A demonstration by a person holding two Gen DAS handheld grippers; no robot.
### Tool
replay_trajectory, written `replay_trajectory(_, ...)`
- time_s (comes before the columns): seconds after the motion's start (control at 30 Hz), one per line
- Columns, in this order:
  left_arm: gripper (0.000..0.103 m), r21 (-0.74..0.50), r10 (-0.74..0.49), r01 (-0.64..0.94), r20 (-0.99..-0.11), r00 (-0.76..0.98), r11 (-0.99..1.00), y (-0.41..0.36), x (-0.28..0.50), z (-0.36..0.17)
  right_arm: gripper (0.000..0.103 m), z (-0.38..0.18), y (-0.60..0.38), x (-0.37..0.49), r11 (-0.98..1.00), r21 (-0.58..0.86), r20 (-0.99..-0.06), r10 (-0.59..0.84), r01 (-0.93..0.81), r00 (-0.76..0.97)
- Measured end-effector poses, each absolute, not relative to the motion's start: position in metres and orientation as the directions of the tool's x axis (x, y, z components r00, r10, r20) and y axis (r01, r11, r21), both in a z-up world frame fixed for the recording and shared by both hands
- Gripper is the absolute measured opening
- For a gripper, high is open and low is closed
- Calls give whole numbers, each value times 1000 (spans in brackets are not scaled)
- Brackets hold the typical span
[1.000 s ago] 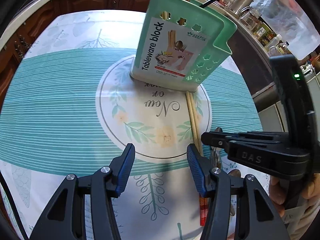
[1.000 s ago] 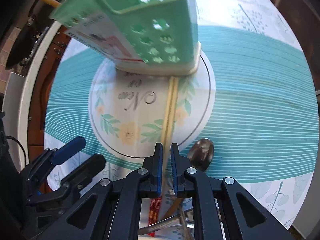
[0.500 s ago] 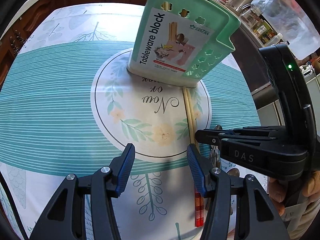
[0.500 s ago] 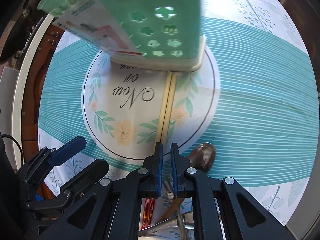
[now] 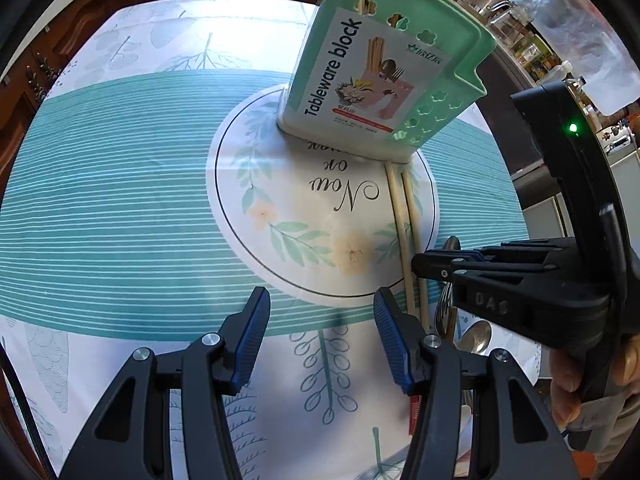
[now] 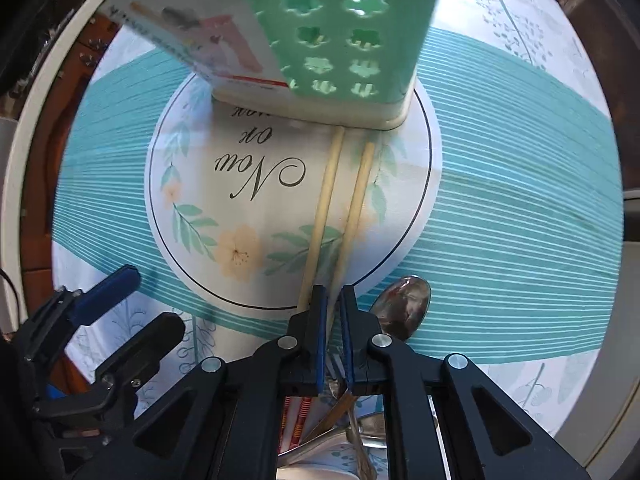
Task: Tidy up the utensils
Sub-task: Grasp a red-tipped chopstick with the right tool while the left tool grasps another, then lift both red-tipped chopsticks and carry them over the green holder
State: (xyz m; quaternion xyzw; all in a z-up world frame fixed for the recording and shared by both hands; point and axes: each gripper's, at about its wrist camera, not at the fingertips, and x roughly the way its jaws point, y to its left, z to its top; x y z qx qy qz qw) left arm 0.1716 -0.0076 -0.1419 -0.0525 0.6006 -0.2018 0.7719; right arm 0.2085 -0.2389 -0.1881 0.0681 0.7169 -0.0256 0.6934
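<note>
Lying flat, chopsticks (image 6: 328, 216) lengthwise toward holder (image 6: 340, 40); right tool (image 6: 333, 308) nearly closed above them, left tool (image 5: 320, 320) wide.

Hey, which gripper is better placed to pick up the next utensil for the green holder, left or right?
Right. The right gripper is nearly closed directly over the chopsticks and utensil pile, while the left gripper hovers open above bare tablecloth.

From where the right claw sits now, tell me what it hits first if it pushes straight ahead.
Probably the green tableware holder. The right claw, nearly shut, points along the two pale chopsticks lying on the tablecloth, which run up to the holder's base. Its height above the chopsticks is unclear.
</note>
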Motion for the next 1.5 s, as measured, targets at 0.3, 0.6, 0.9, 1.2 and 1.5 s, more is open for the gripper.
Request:
replay_trajectory(0.3,52,-312,-360,279,-923,137,908,-6,179,-138,5,-189,-235,206,889,296,-952,306,350,29)
replay_trajectory(0.6,52,-263,-292,299,-955,58,917,-21,191,-155,5,-186,-252,180,841,365,-927,366,399,77)
replay_trajectory(0.9,52,-35,-58,396,-997,46,917,-62,195,-166,5,-189,-280,163,808,401,-912,396,432,105)
replay_trajectory(1.2,37,3,-10,442,-1000,26,897,-77,193,-169,5,-190,-294,155,780,448,-889,442,436,121)
replay_trajectory(1.5,3,-61,-98,408,-993,70,911,-55,183,-159,5,-181,-293,152,768,504,-862,476,395,175)
